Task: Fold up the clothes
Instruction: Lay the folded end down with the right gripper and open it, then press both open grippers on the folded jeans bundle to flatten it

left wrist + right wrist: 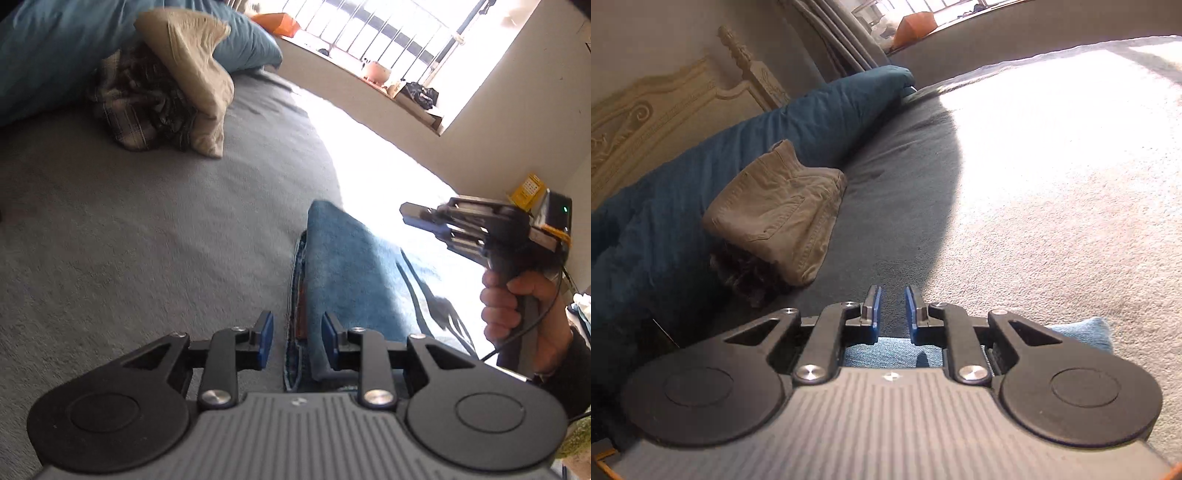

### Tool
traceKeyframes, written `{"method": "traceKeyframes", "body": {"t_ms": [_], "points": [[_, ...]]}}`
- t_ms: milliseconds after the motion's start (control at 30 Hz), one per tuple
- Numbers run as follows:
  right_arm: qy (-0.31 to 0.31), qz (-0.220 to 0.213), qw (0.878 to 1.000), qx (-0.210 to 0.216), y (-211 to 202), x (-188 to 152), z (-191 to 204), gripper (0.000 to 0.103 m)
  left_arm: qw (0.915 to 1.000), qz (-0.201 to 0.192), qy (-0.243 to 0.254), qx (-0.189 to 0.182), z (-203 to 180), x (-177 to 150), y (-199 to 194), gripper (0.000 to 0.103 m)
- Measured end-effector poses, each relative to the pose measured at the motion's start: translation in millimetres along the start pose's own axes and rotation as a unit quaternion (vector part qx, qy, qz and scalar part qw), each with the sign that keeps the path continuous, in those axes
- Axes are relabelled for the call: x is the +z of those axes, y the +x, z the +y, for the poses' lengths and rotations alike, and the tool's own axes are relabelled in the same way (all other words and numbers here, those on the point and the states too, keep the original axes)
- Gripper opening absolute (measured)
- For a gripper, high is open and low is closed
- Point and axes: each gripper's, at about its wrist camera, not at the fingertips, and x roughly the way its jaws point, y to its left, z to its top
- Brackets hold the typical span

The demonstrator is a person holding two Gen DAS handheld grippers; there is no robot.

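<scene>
Grey bed (129,229) fills both views, half in hard sun from the window (369,33), blue pillows (757,147) along the headboard (646,110) far ahead of both sets of fingers. Ahead and left of the fingers, against the pillows: a pile with tan trousers (775,210) folded on top of a dark plaid garment (136,107), so that looks like the done stack. Task item is the blue jeans (351,273), lying folded lengthwise on the bed, waistband or hem edge running straight out between the left gripper (297,341) fingers. Those fingers are released: a clear gap, the denim edge passes between the blue pads (266,339) but neither pad presses it. Right gripper (891,312) is carried in a hand (517,314) up and to the right of the left fingers, off the cloth; its fingers stand narrowly apart with nothing in them, denim only showing below and behind them. My read: jeans just laid down after a fold, next is the crosswise fold. To do it well, bite the far end with both sets of fingers through all layers, one at each corner, lift low, carry toward the near end and line the edges before letting go. Risk: grabbing only the top layer peels the lengthwise fold open. Glare washes out the right edge of the jeans, so that corner is hard to place.
</scene>
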Motion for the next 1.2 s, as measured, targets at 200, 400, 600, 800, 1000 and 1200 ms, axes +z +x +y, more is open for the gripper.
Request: {"method": "traceKeyframes", "body": {"t_ms": [200, 400, 600, 800, 1000, 1200], "points": [[0.003, -0.015, 0.998, -0.065, -62.4, -6.9, -22.9, 0.015, 0.9960, -0.029, 0.072, -0.043, -42.9, 38.1, 8.8, 0.029], [-0.043, -0.008, 0.993, -0.108, -73.9, -21.2, -18.7, 0.015, 0.9905, 0.017, 0.134, -0.027, -68.2, 46.2, 81.8, 0.028], [-0.083, -0.046, 0.987, -0.127, -88.9, -5.5, -11.9, 0.013, 0.9934, 0.048, 0.104, -0.004, -48.3, 32.2, 105.3, 0.020], [-0.053, -0.007, 0.991, -0.123, -62.7, -13.3, -47.2, 0.010, 0.9955, 0.043, 0.083, -0.010, -35.3, 31.3, 107.2, 0.017], [0.001, 0.038, 0.992, -0.116, -37.9, -23.6, -79.5, 0.010, 0.9949, 0.042, 0.092, -0.008, -33.6, 29.6, 109.7, 0.016], [-0.067, 0.038, 0.993, -0.092, -52.8, -12.1, -48.5, 0.010, 0.9953, 0.039, 0.089, -0.008, -31.2, 27.9, 111.0, 0.016]]}}
